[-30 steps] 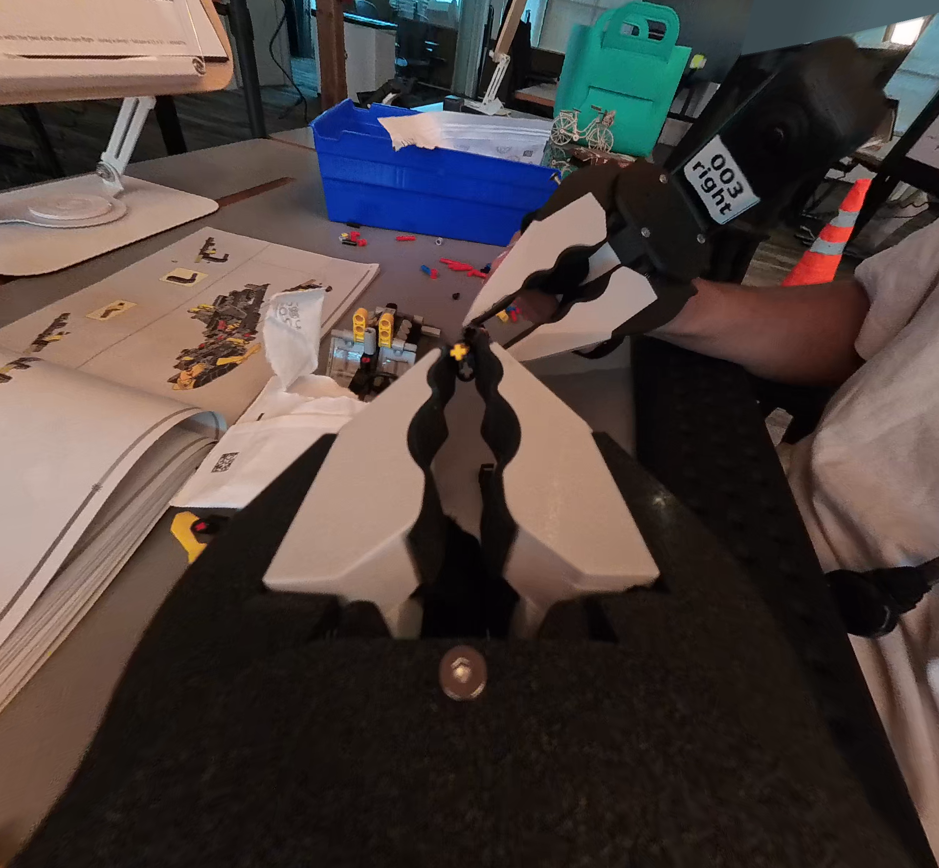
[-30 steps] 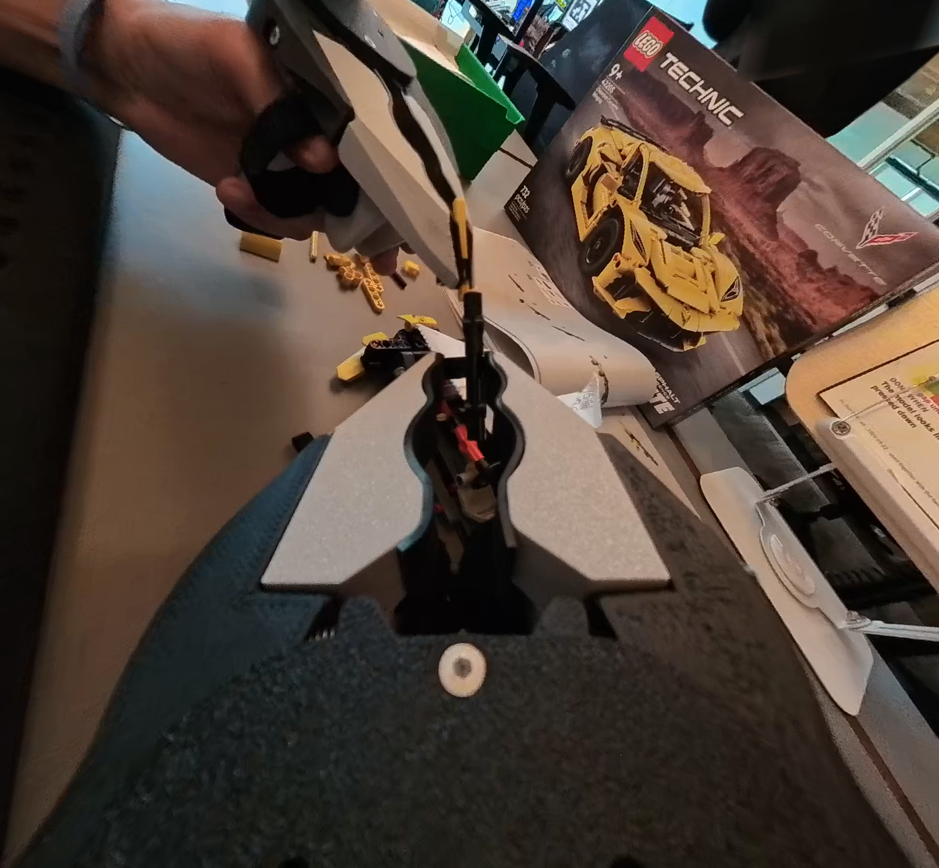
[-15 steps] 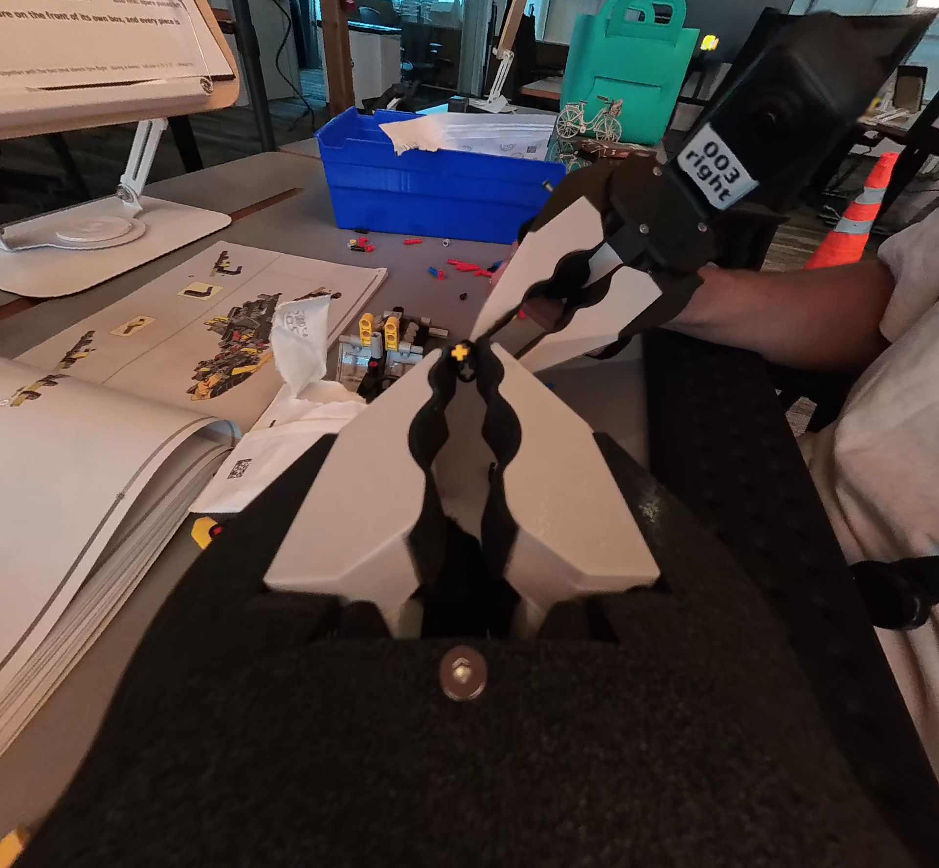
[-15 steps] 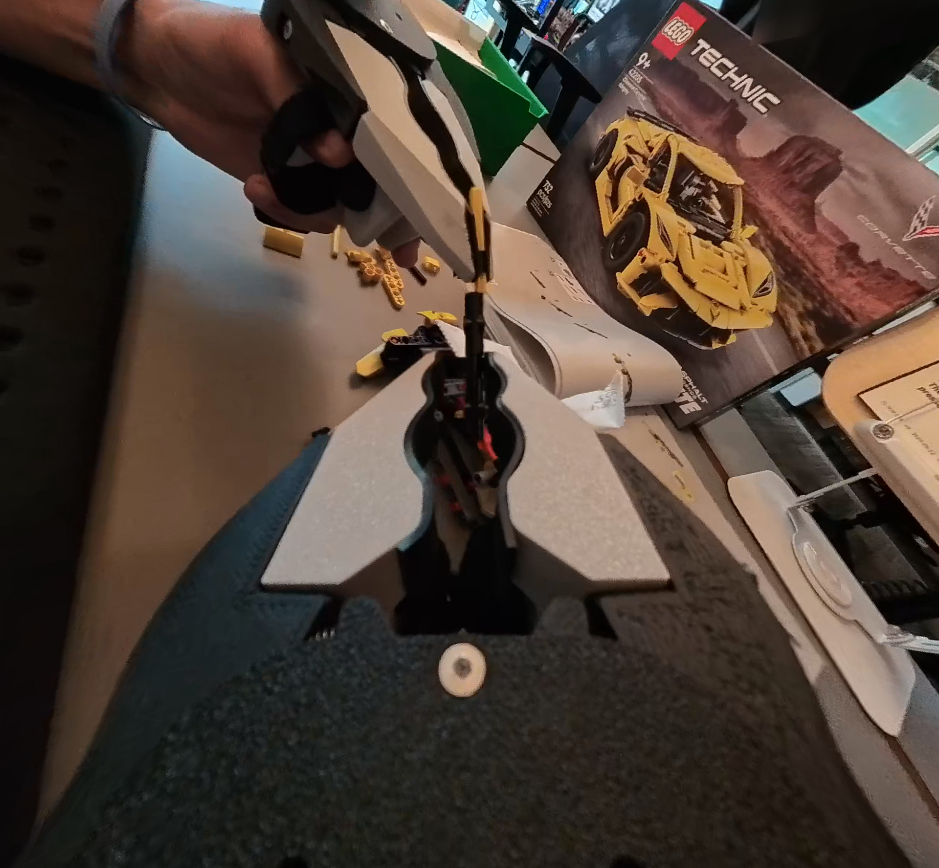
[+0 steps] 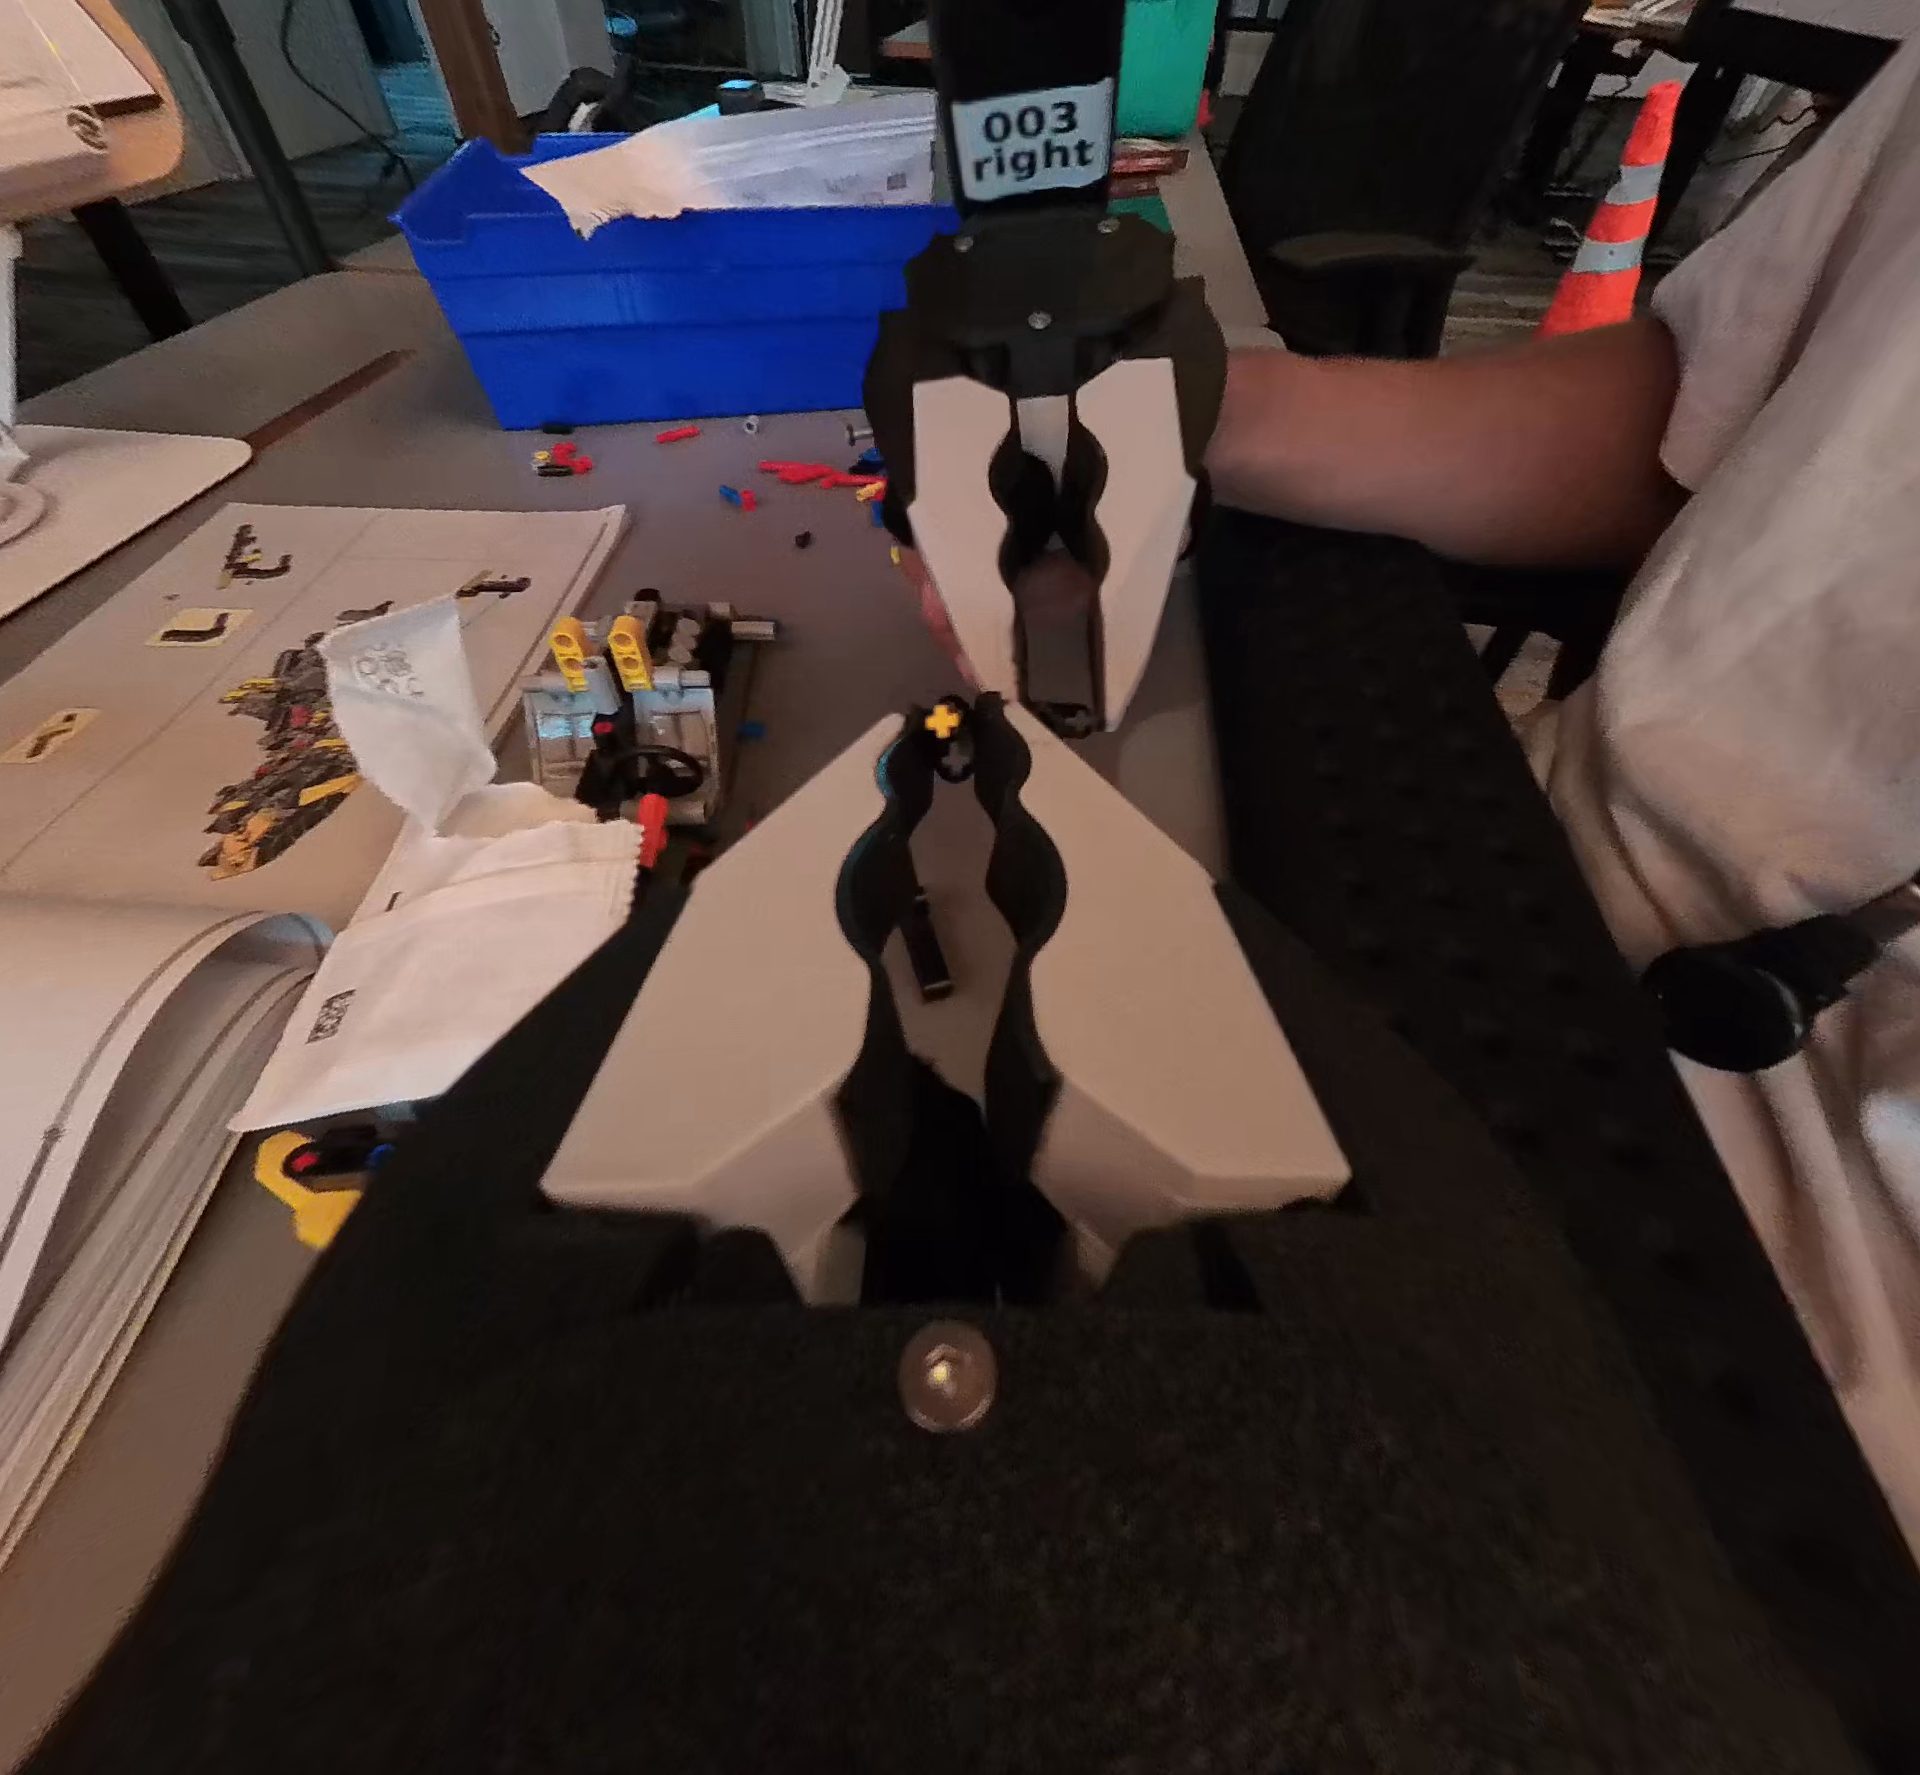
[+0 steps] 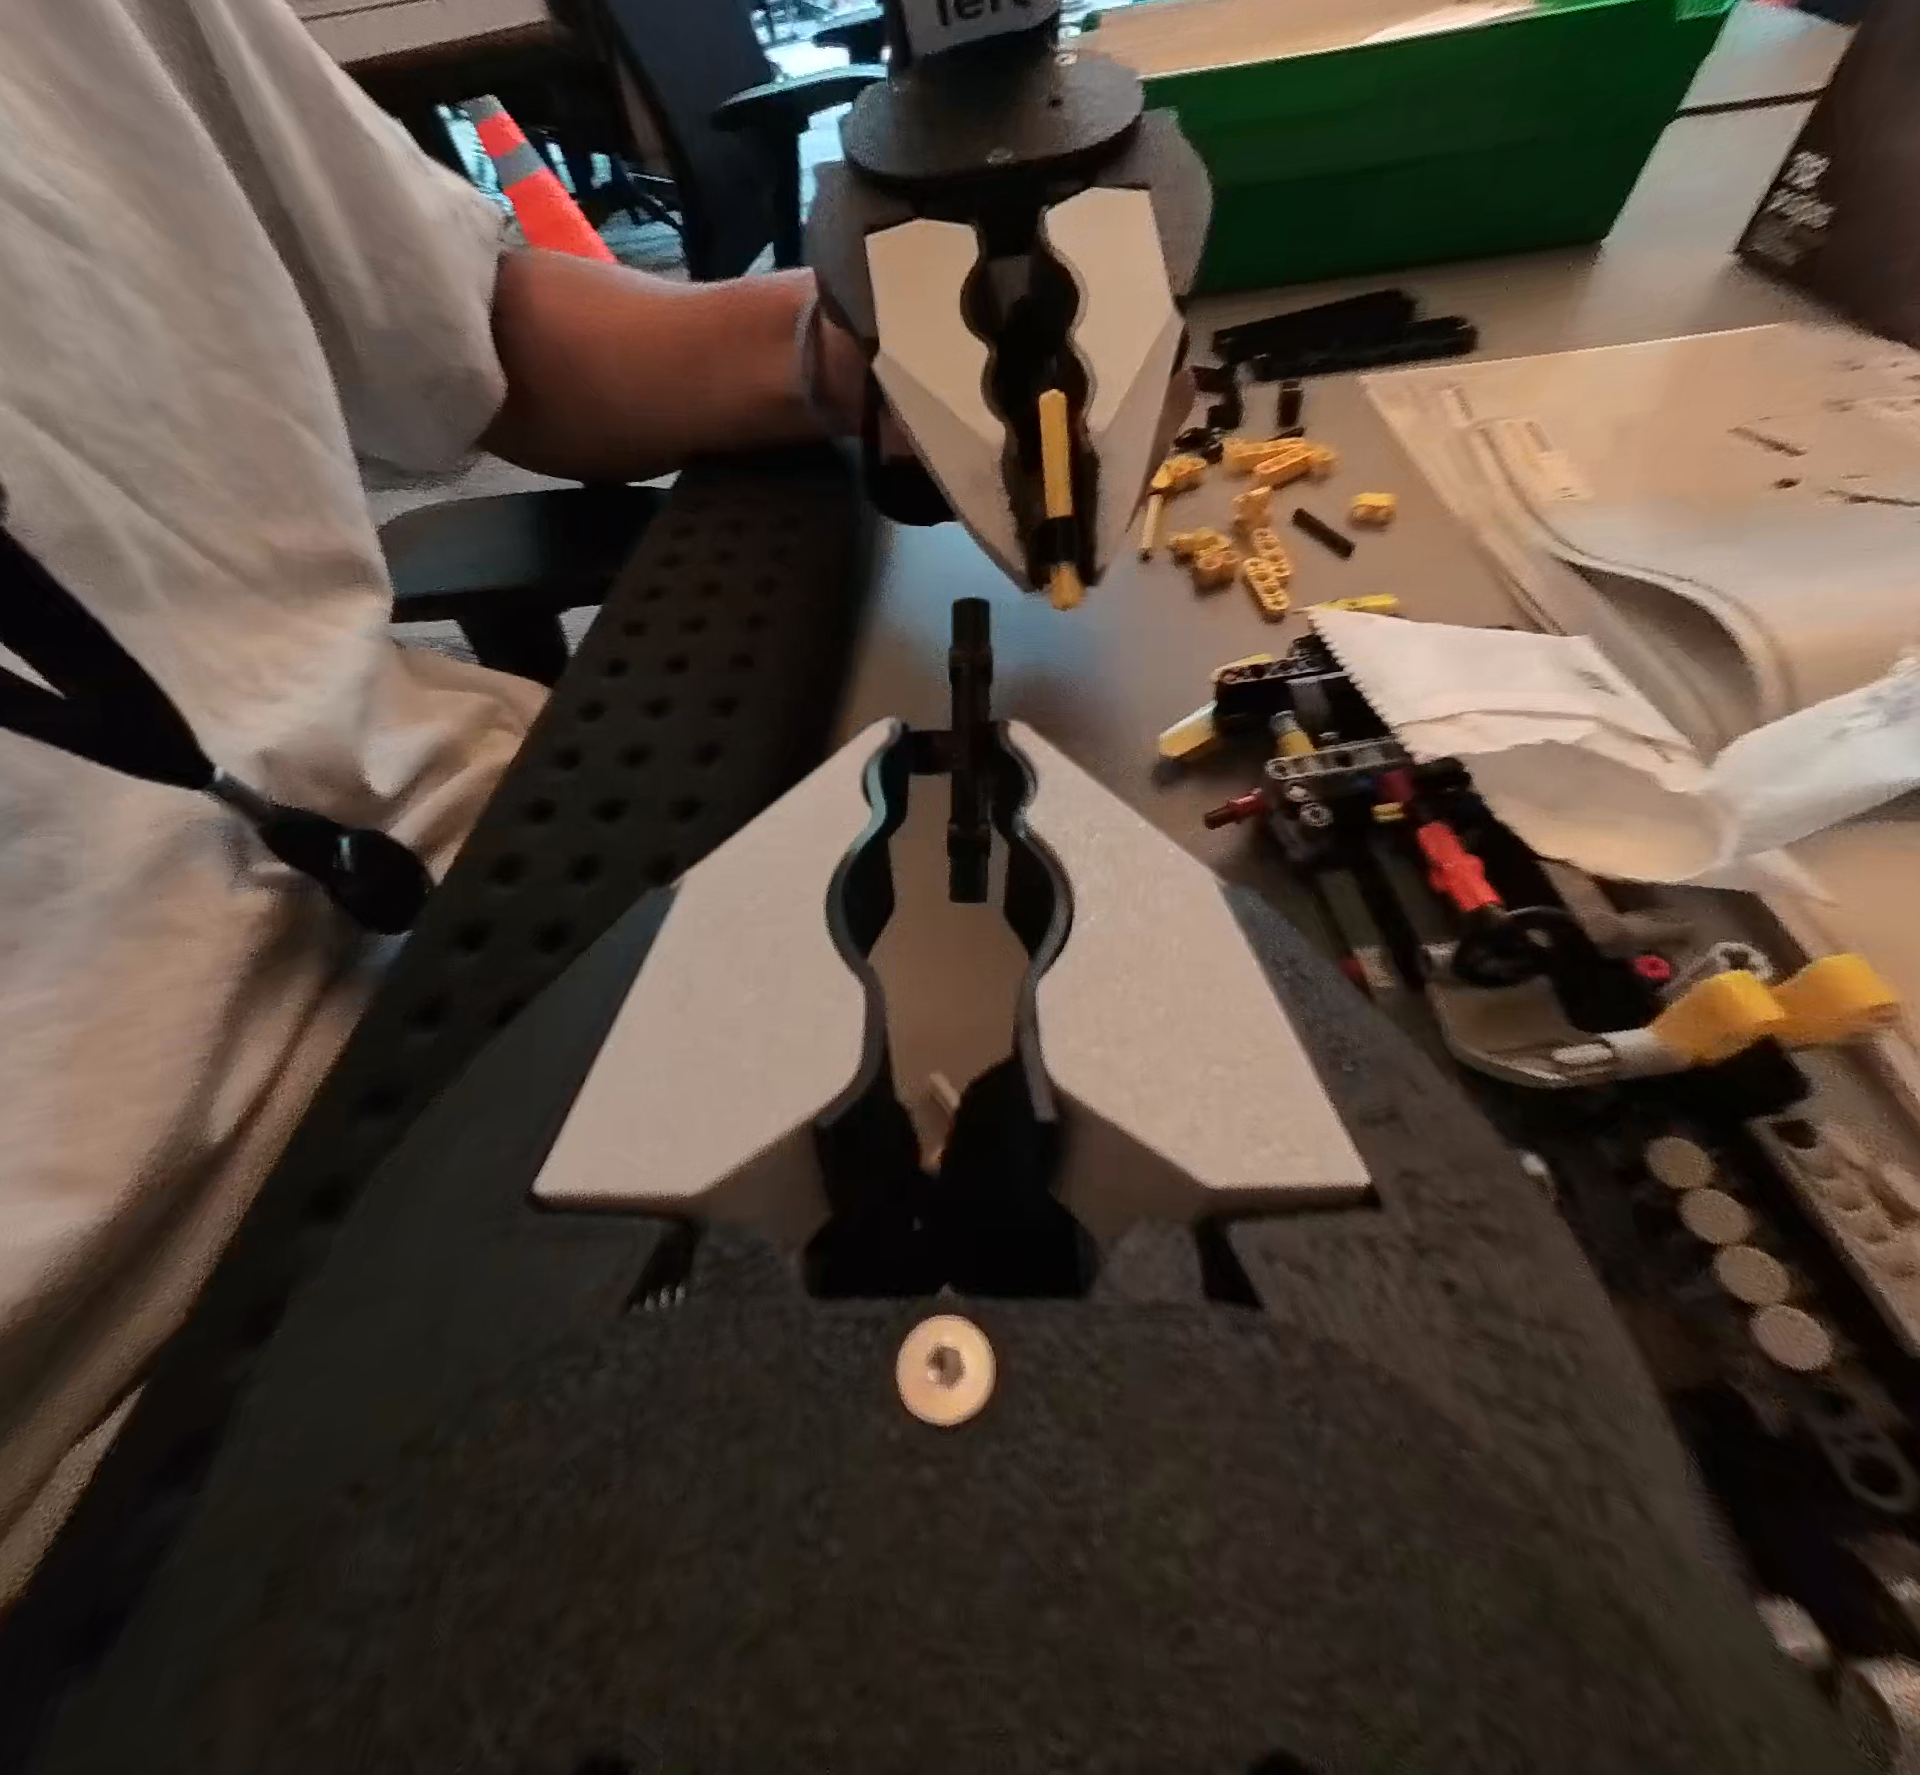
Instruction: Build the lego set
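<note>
My left gripper (image 5: 951, 728) is shut on a yellow axle (image 5: 940, 719), seen end-on at its tips with a black piece just below it. In the right wrist view the left gripper (image 6: 1060, 572) points at me, and the yellow axle (image 6: 1055, 478) carries a black sleeve near its tip. My right gripper (image 6: 951, 743) is shut on a thin black connector piece (image 6: 971, 686) that sticks out past the fingertips. Its tip is a short gap below and left of the yellow axle's end. In the left wrist view the right gripper (image 5: 1049, 702) faces mine, tip to tip.
A partly built grey, black and yellow model (image 5: 634, 717) (image 6: 1403, 821) lies on the table beside a torn white paper bag (image 5: 457, 925). An open instruction book (image 5: 260, 686), a blue bin (image 5: 665, 312), a green bin (image 6: 1455, 125) and loose yellow pieces (image 6: 1247, 530) surround it. The tips of both grippers are at nearly the same place.
Both grippers have swung round and now face each other head-on. The black piece's tip, close against the yellow axle before, now stands a short gap off it.
</note>
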Demonstrator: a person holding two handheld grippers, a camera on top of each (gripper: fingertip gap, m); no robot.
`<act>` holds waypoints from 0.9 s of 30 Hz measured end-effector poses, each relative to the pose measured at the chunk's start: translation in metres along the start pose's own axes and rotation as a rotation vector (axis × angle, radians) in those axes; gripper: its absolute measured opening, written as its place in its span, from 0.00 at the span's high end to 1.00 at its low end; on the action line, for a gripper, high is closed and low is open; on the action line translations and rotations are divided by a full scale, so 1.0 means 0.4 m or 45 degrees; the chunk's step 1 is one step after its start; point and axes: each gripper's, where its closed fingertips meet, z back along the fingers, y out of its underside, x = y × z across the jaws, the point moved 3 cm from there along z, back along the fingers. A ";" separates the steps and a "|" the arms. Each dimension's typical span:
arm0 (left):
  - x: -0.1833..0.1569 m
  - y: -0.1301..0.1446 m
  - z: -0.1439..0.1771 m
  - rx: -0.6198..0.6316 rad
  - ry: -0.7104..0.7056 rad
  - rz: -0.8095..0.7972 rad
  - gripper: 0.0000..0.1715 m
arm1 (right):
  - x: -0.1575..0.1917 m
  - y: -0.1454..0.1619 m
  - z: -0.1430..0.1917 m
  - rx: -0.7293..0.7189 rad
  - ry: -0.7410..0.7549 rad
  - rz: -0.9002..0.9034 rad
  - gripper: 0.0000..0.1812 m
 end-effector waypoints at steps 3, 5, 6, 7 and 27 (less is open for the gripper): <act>-0.010 -0.001 -0.002 -0.008 0.046 0.028 0.97 | 0.007 0.005 -0.005 0.013 -0.038 -0.038 0.92; -0.016 -0.001 -0.004 -0.009 0.077 0.054 0.97 | 0.009 0.005 -0.006 0.016 -0.053 -0.063 0.92; -0.018 -0.001 -0.004 -0.010 0.089 0.061 0.97 | 0.011 0.002 -0.006 0.007 -0.065 -0.072 0.92; -0.020 -0.002 -0.004 -0.015 0.097 0.067 0.97 | 0.013 -0.002 -0.005 -0.004 -0.076 -0.083 0.92; -0.026 -0.036 0.007 -0.119 0.143 0.098 0.98 | -0.004 -0.047 0.011 -0.164 -0.037 -0.134 0.92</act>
